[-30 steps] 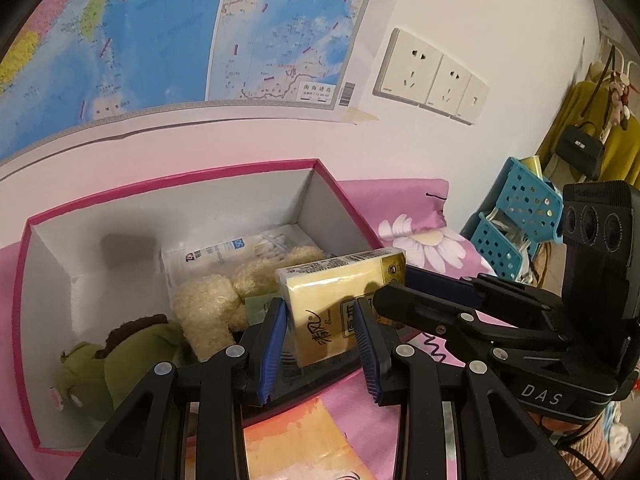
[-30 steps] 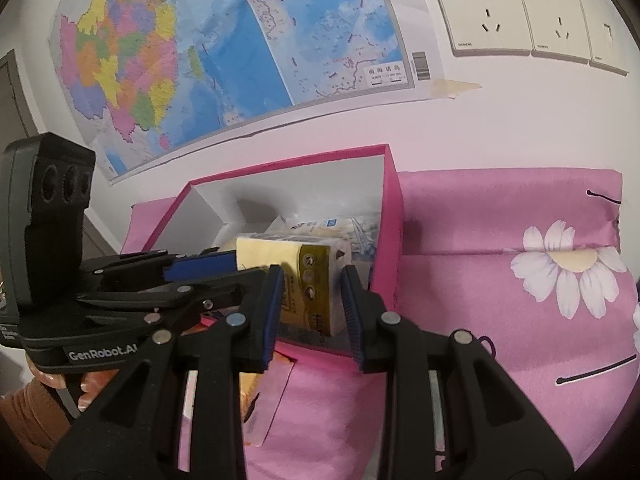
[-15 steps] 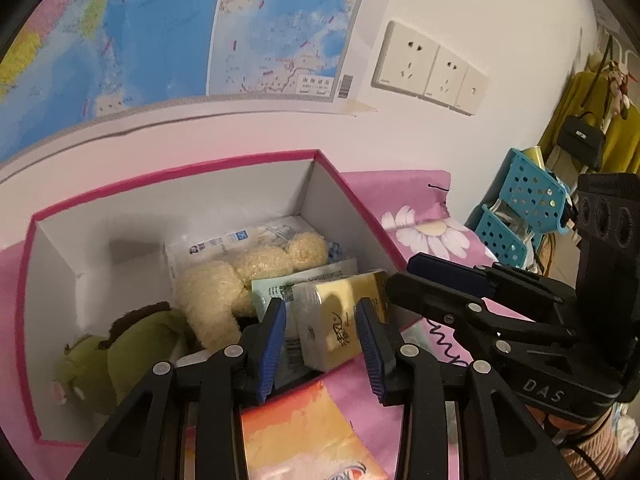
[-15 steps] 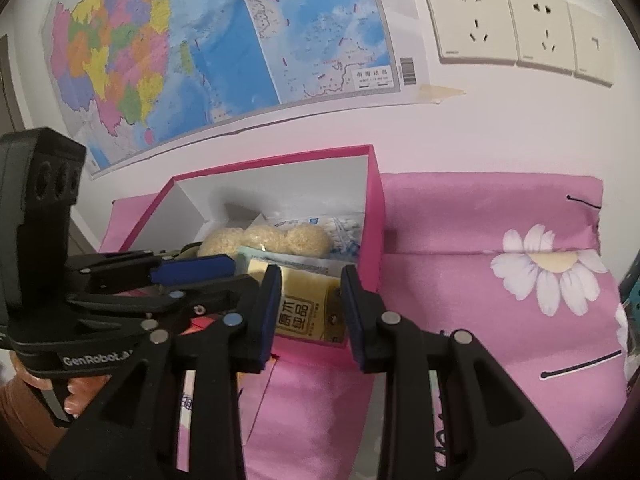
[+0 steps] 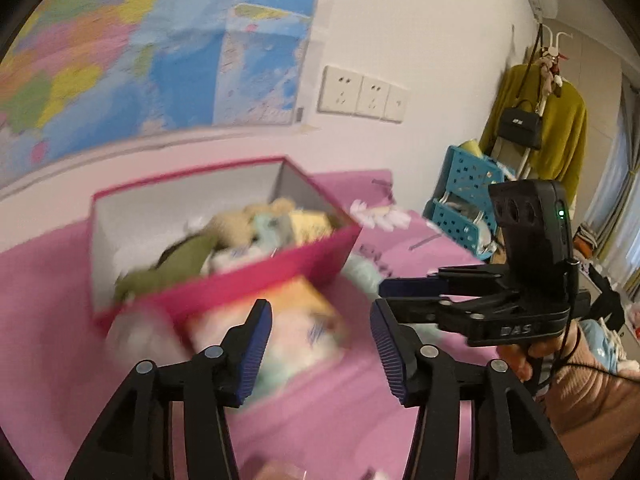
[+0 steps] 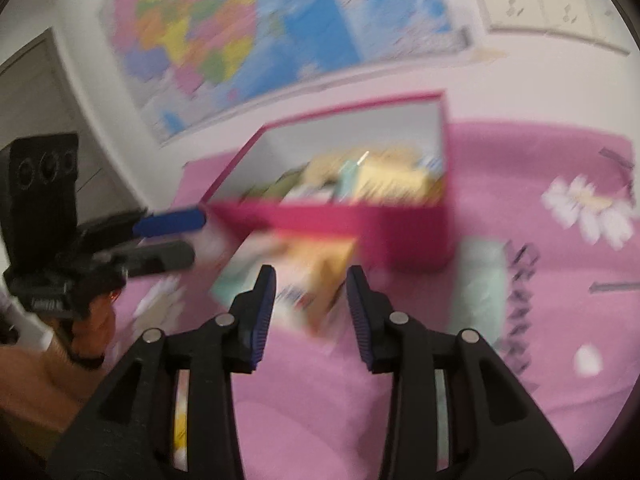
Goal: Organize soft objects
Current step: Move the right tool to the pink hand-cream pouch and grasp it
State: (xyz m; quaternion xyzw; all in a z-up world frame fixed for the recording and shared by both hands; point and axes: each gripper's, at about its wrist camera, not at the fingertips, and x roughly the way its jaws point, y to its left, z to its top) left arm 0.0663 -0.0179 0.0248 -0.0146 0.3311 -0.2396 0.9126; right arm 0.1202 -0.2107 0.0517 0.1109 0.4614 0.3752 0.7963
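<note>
Both grippers released, nothing held; frames motion-blurred.

My left gripper (image 5: 320, 344) and right gripper (image 6: 310, 312) hang with jaws spread above the pink bedspread (image 5: 52, 320). The red box (image 5: 240, 280) sits at 12 o'clock from each, with a yellow tissue pack (image 5: 310, 222), a beige plush (image 5: 236, 224) and a green plush (image 5: 176, 260) inside. An orange-and-white soft pack (image 5: 288, 332) lies just outside its front wall, between my left gripper's fingers in view.

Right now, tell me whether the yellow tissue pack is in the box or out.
In. The yellow tissue pack lies inside the pink box among the plush toys; both tools, left and right, are open and hold nothing.
</note>
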